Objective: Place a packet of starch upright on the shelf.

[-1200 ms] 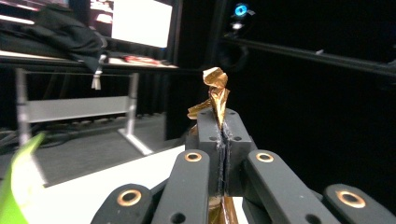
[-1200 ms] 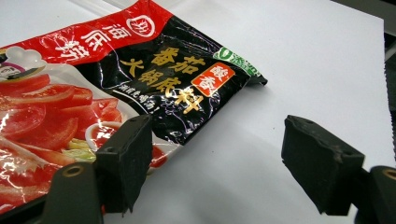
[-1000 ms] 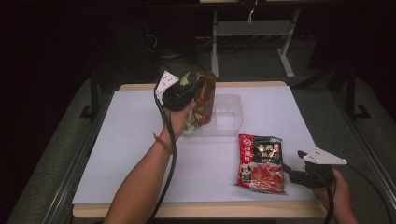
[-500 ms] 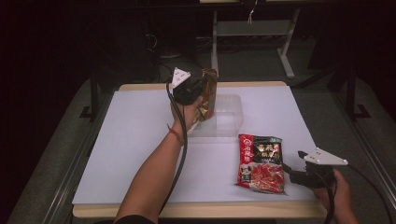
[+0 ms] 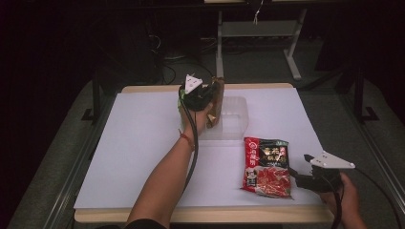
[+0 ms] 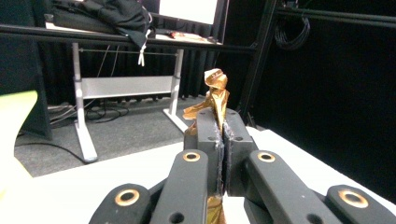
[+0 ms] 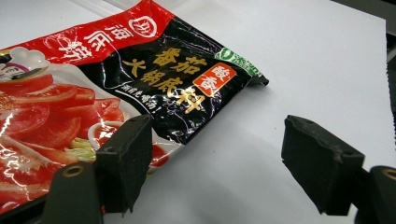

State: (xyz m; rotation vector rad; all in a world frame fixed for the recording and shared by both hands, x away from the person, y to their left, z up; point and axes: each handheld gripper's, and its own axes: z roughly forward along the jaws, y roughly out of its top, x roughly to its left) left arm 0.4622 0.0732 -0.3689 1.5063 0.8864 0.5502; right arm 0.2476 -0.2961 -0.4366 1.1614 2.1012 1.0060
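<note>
We held the gold foil packet (image 5: 216, 102) in the left gripper (image 6: 220, 133), whose jaws were pressed together on its crumpled top edge, so the packet hung over the near-left edge of the clear plastic tray (image 5: 235, 117) at the far middle of the white table (image 5: 143, 143). The right gripper (image 7: 219, 161) rested low at the table's near right with its jaws spread and nothing between them — just beside the red-and-black sauce pouch (image 5: 266, 167), which lay flat.

The grip was on a thin fold of foil; we judged it could slip or tear if we swung the packet, dropping it outside the tray.

The left gripper view showed the pinch itself, foil sticking up between the pads. The high view gave the packet's place over the tray — though whether it touched the rim we could not tell.
</note>
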